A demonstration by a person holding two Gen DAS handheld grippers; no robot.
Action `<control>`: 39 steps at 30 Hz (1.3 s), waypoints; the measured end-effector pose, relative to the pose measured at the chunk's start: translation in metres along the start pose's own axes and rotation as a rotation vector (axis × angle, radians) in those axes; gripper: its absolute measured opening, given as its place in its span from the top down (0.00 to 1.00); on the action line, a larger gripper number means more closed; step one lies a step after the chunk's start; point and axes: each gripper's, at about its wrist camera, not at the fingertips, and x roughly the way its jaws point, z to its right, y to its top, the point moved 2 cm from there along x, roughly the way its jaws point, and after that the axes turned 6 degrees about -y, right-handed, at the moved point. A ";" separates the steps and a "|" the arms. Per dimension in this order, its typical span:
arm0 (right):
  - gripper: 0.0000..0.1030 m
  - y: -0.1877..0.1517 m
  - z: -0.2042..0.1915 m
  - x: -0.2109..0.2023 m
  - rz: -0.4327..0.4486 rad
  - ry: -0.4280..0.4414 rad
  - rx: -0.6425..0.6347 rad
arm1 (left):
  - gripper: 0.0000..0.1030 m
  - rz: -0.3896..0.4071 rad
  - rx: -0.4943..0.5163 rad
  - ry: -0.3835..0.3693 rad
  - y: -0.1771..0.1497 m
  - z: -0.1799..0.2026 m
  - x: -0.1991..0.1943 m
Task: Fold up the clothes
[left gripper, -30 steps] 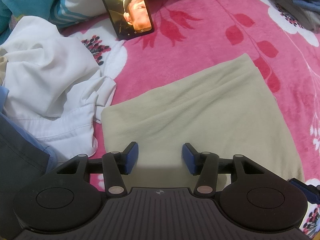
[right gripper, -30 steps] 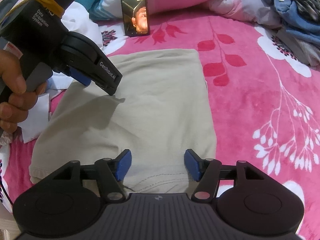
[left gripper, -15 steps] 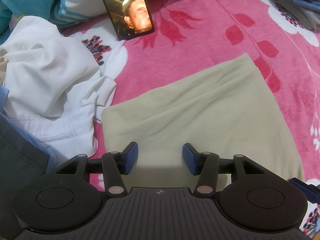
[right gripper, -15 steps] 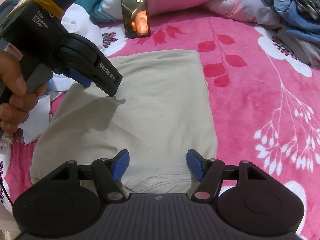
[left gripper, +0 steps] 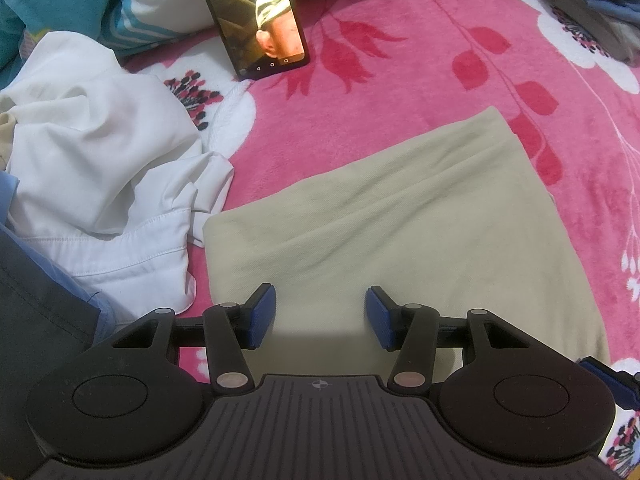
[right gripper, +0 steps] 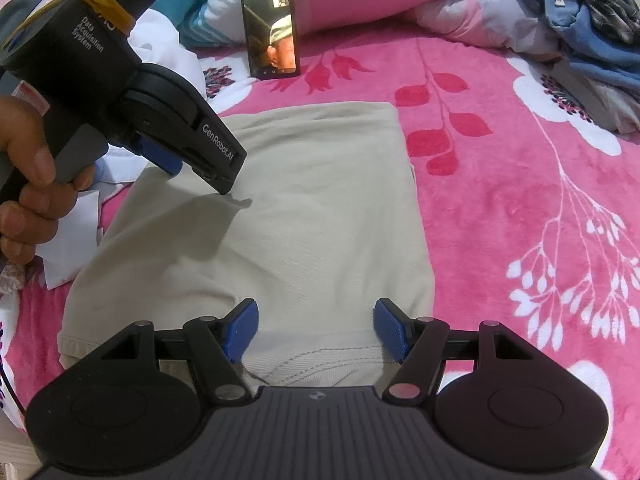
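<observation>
Beige folded garment (right gripper: 280,216) flat on pink blanket (right gripper: 500,208); no containers.

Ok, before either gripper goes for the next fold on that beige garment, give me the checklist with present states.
1. Beige garment lies flat on the pink blanket: ok, only soft creases.
2. Left gripper empty, jaws apart: ok.
3. Right gripper empty, jaws apart above the stitched hem: ok.
4. Garment edges free of the white shirt: cannot tell, its cuff lies right at the garment's corner.
5. Phone clear of the fold area: ok, propped at the pillow beyond the far edge.
6. Left gripper's tip off the cloth: cannot tell from the right wrist view.
</observation>
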 end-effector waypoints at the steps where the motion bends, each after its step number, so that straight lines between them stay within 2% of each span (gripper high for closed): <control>1: 0.34 0.000 0.000 0.000 0.000 -0.001 0.000 | 0.51 0.000 0.000 0.000 0.000 0.000 0.000; 39: 0.34 -0.002 0.000 -0.001 0.013 -0.014 0.012 | 0.49 -0.002 0.012 0.015 0.000 0.002 0.002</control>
